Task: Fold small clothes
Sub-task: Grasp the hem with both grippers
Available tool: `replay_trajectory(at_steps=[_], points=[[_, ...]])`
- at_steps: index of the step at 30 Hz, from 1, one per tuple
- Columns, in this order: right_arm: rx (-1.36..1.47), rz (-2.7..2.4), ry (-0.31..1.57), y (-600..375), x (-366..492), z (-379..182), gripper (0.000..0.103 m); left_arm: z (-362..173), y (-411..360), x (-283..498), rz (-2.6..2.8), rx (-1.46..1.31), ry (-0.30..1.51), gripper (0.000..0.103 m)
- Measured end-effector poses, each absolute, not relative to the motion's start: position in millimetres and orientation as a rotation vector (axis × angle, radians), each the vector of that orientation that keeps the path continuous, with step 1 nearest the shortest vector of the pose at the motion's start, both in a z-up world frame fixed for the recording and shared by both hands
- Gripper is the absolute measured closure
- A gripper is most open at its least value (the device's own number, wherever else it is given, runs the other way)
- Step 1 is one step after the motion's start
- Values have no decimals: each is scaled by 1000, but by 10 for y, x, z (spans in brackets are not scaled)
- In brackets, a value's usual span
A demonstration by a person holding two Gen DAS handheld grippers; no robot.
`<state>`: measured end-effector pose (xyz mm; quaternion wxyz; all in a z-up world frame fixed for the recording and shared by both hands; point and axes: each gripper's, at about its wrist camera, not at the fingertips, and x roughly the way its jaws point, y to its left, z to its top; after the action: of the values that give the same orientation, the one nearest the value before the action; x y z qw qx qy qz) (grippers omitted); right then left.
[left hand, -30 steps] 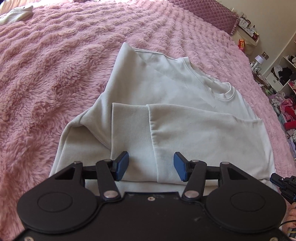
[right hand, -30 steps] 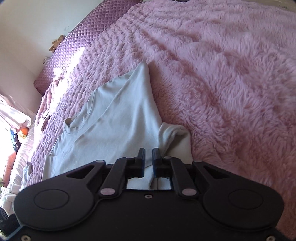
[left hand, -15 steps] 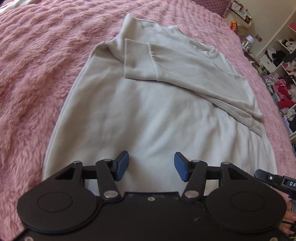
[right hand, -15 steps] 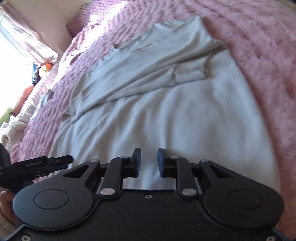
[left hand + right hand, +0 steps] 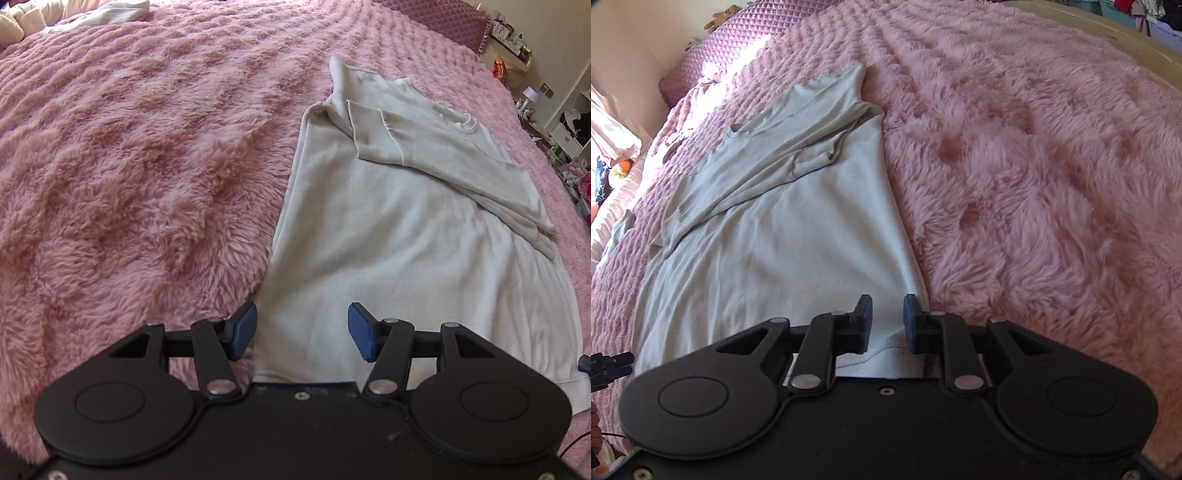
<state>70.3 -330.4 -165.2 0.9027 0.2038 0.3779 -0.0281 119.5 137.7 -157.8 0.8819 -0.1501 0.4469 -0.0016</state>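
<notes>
Left wrist view, nearest: left gripper (image 5: 302, 330) is pointing down over the hem corner of the sweatshirt (image 5: 399, 258); jaws are standing wide apart, gripping nothing, with hem cloth lying below the gap.
Left blue pads: one pad (image 5: 243, 329) is sitting over the sweatshirt's side edge where it meets the blanket (image 5: 129, 184); the other is over the body cloth.
Right wrist view, nearest: right gripper (image 5: 888, 319) is hovering over the opposite hem corner of the sweatshirt (image 5: 775, 251); jaws have just been opening and are now standing a narrow gap apart, with hem cloth seen below the gap but the pads not pressing on it.
Sweatshirt position: pale garment is lying flat on the fluffy pink blanket (image 5: 1034, 166), hem toward both grippers, neckline at the far end.
Sweatshirt state: one sleeve (image 5: 443, 162) is lying folded across the chest, cuff close to the far shoulder.
Blanket: covering the bed on all sides of the sweatshirt.
Beyond the sweatshirt's neckline: quilted purple headboard (image 5: 738, 48) is running along the bed end.
Far beside the headboard: shelves with clutter (image 5: 569, 125) are showing at the frame edge, too small to identify.
Far corner, left view: white cloth (image 5: 110, 9) is lying on the blanket, well apart from the sweatshirt.
</notes>
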Motion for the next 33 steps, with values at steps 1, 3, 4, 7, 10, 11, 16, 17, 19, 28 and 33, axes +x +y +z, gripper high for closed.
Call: replay_trajectory(at_steps=[1,3,4,7,10,11,16,17,19,28,33], points=[[415,-9,757,-3317,616,-1564,74,-1495,1416,1089,-25,-306,909,47],[397,58,727,-3377,481,-1453,61,-1408,1530,923,-54,-317,890,46],[394,75,730,-3421,435,-1439,58,-1420,1619,864,-66,-340,900,46],[431,85,771,-3564,352,-1520,58,-1591,1876,691,-14,-440,948,47],[508,139,803,-3634,288,-1684,58,-1777,2011,534,-35,-573,953,47],[523,151,806,-3633,284,-1725,58,-1806,2024,504,-53,-601,945,47],[575,114,834,-3596,355,-1893,58,-1849,1987,509,-127,-652,965,47],[583,119,833,-3594,366,-1895,56,-1845,1937,511,-134,-647,969,47],[584,151,827,-3551,375,-1875,53,-1848,1875,589,-170,-648,974,47],[621,176,860,-3452,484,-1924,51,-2075,1783,875,-211,-736,1014,51],[636,181,840,-3480,448,-1895,52,-2009,1735,873,-155,-633,1036,82]])
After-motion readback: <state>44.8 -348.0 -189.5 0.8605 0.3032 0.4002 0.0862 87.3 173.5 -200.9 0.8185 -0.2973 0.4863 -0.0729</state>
